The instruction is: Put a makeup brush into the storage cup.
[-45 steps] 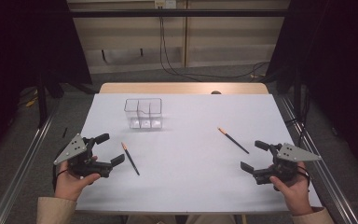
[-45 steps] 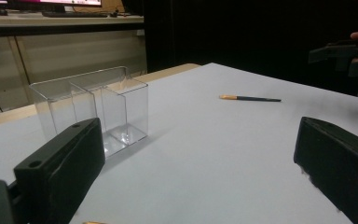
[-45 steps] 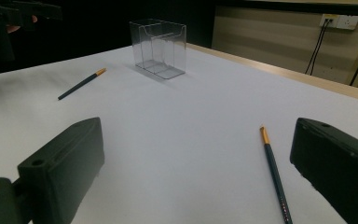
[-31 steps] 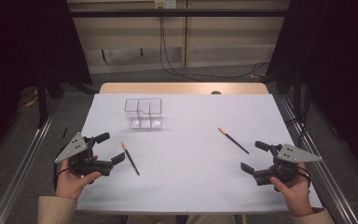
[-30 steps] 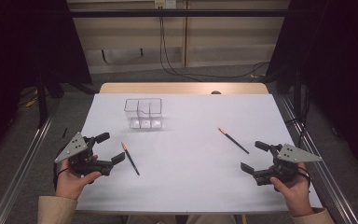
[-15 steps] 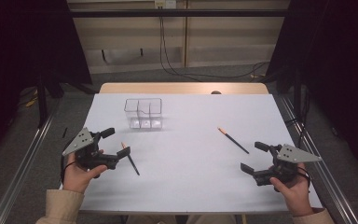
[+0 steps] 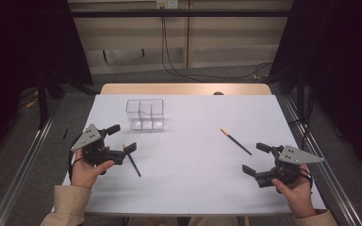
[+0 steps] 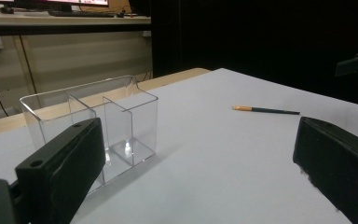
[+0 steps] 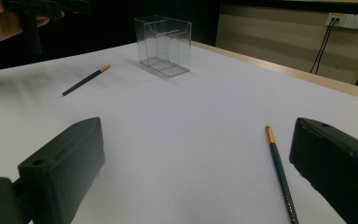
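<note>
Pencil (image 7: pixel 133 164) on white table (image 7: pixel 193 183), dark room

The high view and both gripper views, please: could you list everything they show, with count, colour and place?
Pencils: two, dark with orange ends; one lies on the table's left side just beside the left gripper's jaws, the other on the right side, ahead of the right gripper.
Clear organiser: one, transparent, divided into compartments, standing upright toward the far left-centre of the table.
Table: one, white top with a wooden far edge.
Cables: dark, on the floor and wall beyond the table.
Left gripper: black with a grey plate, held in the left hand, jaws apart.
Right gripper: black with a grey plate, held in the right hand, jaws apart.
</note>
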A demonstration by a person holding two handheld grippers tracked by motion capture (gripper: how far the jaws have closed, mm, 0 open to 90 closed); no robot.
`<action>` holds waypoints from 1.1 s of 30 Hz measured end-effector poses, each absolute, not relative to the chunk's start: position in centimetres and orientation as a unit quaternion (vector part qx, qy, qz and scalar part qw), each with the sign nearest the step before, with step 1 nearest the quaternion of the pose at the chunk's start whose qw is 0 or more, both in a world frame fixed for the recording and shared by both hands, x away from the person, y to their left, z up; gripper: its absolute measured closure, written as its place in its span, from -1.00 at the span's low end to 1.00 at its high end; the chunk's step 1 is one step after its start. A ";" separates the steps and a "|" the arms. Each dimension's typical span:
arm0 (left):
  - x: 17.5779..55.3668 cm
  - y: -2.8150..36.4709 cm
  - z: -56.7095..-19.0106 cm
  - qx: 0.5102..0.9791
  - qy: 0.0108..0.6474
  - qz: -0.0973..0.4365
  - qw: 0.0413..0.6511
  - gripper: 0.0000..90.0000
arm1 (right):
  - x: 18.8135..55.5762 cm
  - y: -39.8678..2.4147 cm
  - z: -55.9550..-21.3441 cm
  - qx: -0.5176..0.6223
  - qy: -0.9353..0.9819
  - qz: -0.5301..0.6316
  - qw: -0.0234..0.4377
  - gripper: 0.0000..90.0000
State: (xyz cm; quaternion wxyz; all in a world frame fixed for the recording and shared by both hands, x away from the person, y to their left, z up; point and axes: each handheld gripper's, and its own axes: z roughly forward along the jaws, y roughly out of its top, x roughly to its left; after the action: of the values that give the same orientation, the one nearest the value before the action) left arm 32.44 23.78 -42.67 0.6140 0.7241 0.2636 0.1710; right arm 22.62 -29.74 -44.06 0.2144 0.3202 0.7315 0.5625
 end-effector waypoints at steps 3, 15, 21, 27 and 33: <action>32.8 23.4 -42.7 0.725 0.262 0.170 0.614 -0.95 | 22.7 -29.7 -44.1 0.320 0.732 0.563 0.213 -0.94; 33.7 21.7 -42.8 0.732 0.254 0.165 0.610 -0.95 | 22.6 -29.7 -44.2 0.317 0.734 0.562 0.213 -0.94; 34.0 21.6 -42.7 0.741 0.264 0.166 0.595 -0.95 | 22.5 -29.4 -44.3 0.316 0.738 0.558 0.209 -0.94; 34.5 21.5 -42.7 0.761 0.286 0.164 0.559 -0.95 | 22.6 -29.3 -44.4 0.313 0.741 0.557 0.207 -0.94; 34.6 21.6 -42.5 0.766 0.297 0.155 0.549 -0.92 | 22.6 -29.4 -44.4 0.314 0.740 0.558 0.208 -0.94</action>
State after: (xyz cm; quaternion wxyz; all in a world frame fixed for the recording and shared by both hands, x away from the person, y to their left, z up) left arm 34.65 21.61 -42.49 0.5494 0.7655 0.2969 0.1549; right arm 22.56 -29.39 -44.36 0.2077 0.3139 0.7397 0.5578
